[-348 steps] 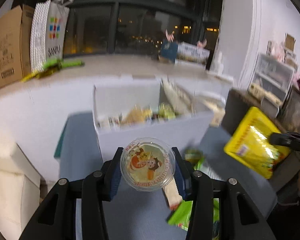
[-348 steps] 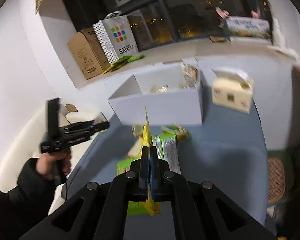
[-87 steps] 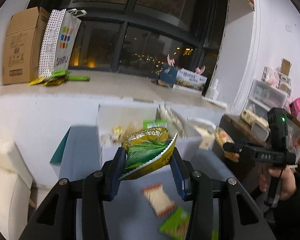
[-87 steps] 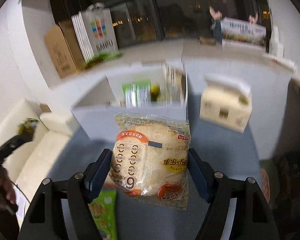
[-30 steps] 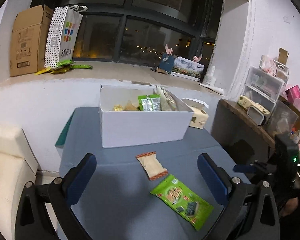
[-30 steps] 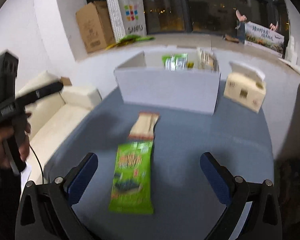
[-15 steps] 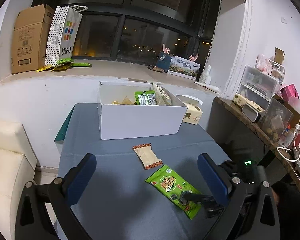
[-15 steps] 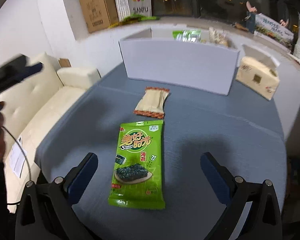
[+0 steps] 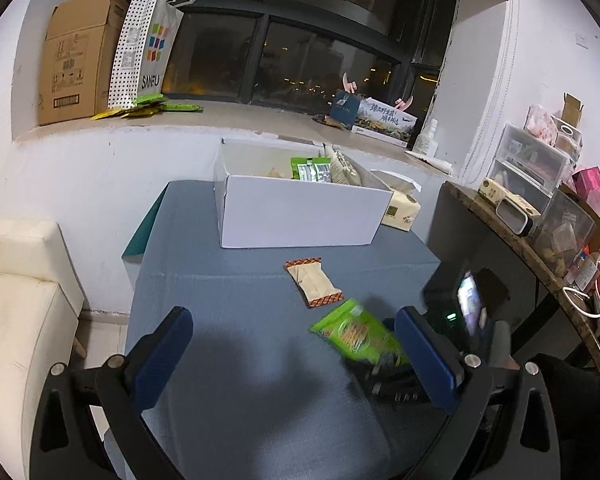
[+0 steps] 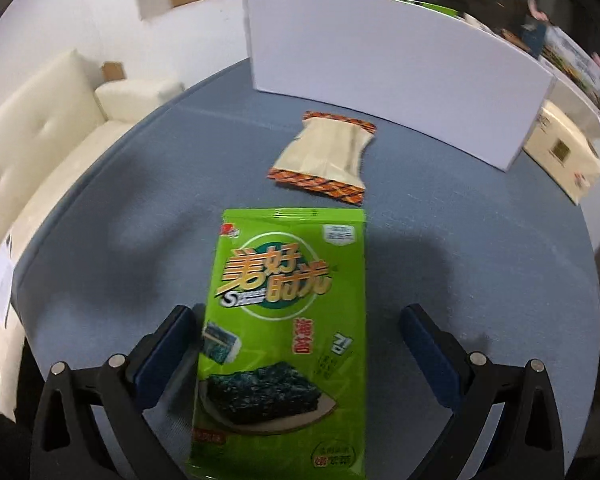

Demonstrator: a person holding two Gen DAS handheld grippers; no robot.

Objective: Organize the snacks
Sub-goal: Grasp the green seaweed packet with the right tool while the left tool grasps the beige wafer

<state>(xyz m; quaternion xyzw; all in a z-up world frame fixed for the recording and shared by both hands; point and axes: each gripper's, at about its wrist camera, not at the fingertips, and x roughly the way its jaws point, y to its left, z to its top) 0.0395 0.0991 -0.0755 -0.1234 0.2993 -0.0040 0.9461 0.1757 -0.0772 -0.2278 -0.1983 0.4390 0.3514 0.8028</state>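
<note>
A green seaweed snack pack (image 10: 284, 320) lies flat on the grey-blue table (image 10: 480, 240), and my right gripper (image 10: 296, 344) is open low over it, fingers on either side of its near half. It also shows in the left wrist view (image 9: 352, 334). A beige cracker packet (image 10: 324, 156) with orange ends lies beyond it, in front of the white box (image 10: 392, 72). In the left wrist view the white box (image 9: 300, 212) holds several snacks. My left gripper (image 9: 296, 356) is open and empty above the table's near side. The beige packet (image 9: 314, 282) lies ahead of it.
A tissue box (image 9: 400, 208) stands right of the white box. A cream sofa (image 9: 16, 300) is at the left. A cardboard box (image 9: 76, 56) and a paper bag (image 9: 148, 48) stand on the window sill. A cluttered side shelf (image 9: 540, 216) is at the right.
My right gripper has come down and forward over the green seaweed pack, which now lies between its open fingers. My left gripper has stayed open and drawn slightly closer to the table.
</note>
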